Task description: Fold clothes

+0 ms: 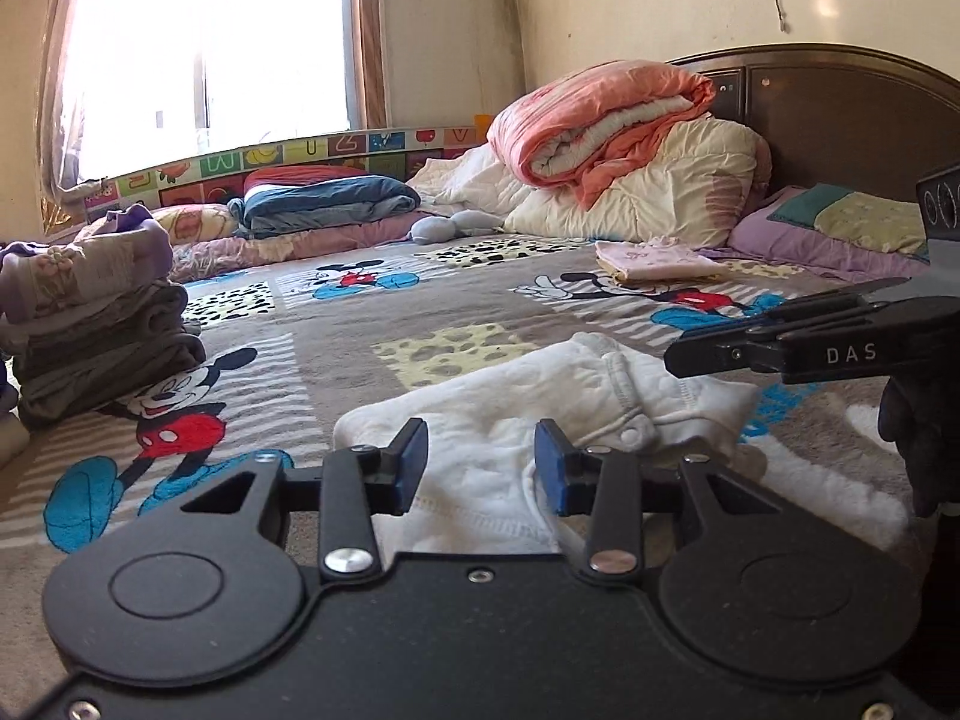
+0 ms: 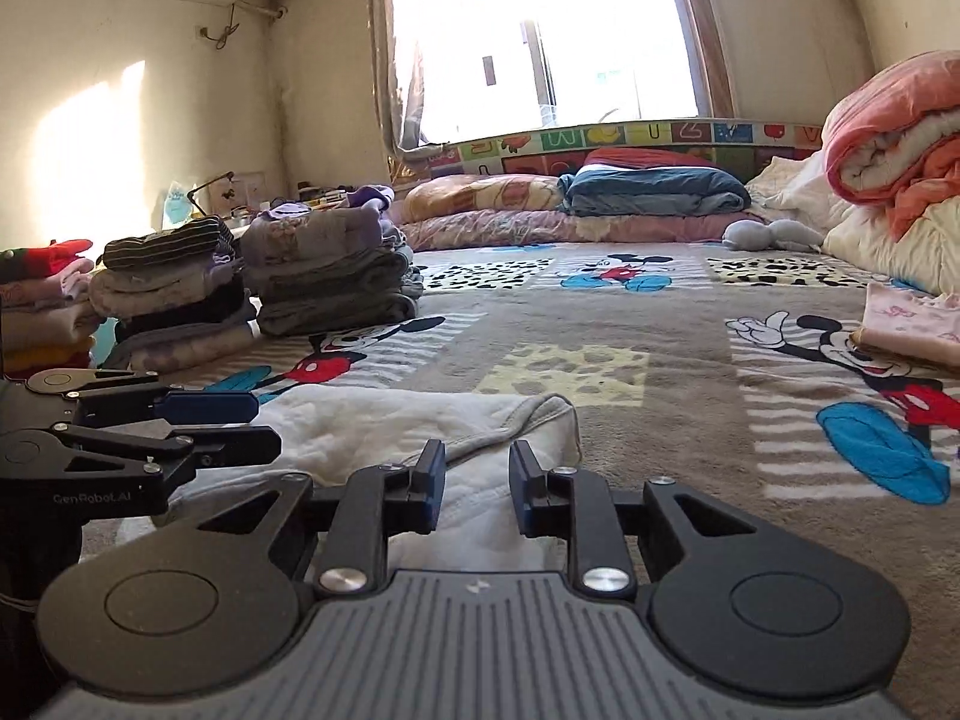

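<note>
Now both hand-held grippers, left (image 1: 481, 461) and right (image 2: 477, 480), hover spread over the half-folded white garment (image 1: 540, 396); next, pinch its six-o'clock edge.

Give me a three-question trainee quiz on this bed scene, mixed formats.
1. True or false: the white garment lies on the cartoon-mouse blanket in front of both grippers.
2. What sits on top of the cream quilt by the headboard? A) rolled salmon-pink quilt B) laptop C) shoe box
3. Fill in: the small folded pink garment lies nearer the ____ than the white garment does.

Key: 1 true; 2 A; 3 headboard
</note>
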`<state>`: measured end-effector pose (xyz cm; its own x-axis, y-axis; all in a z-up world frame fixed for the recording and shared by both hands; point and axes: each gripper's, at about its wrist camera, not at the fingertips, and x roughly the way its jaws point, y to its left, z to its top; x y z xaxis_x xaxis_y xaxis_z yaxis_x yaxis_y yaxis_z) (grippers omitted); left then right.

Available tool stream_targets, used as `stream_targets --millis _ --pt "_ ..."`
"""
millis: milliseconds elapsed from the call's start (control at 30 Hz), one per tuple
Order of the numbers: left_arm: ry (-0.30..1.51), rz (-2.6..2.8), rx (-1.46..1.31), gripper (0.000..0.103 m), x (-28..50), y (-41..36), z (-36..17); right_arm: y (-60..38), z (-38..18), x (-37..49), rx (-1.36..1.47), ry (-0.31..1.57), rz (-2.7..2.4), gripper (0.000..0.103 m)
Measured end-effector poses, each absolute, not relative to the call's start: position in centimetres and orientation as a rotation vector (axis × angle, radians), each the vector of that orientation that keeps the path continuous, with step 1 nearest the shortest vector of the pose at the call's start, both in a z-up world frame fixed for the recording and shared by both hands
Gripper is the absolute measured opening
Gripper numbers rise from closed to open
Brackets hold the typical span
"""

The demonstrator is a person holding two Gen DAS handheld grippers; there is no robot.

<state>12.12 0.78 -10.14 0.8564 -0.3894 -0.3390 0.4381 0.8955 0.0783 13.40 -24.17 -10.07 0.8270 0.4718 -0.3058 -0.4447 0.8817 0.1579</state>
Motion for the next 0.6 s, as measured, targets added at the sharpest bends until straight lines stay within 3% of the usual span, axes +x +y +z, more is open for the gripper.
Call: stream_targets --millis 100,200,267,333,600 --pt "0.373 -0.425 0.123 0.038 12.8 0.7 -10.8 -24.1 -9.9 12.3 0.068 0.345 0.495 0.025" --pt "0.434 -0.396 0.13 0.038 14.2 -0.2 -12.9 -23.7 -12.4 13.7 0.079 0.489 0.488 0.025" --pt "0.432 -0.384 0.187 0.045 14.3 -1.3 -13.7 -23.7 -13.5 14.1 0.109 0.503 0.491 0.025" --pt "0.427 -0.369 0.213 0.045 14.0 -1.7 -14.1 -23.8 -13.7 14.3 0.122 0.513 0.491 0.025" --pt "0.351 -0.402 0.112 0.047 11.0 0.2 -11.7 -23.9 -13.6 13.6 0.148 0.516 0.49 0.024"
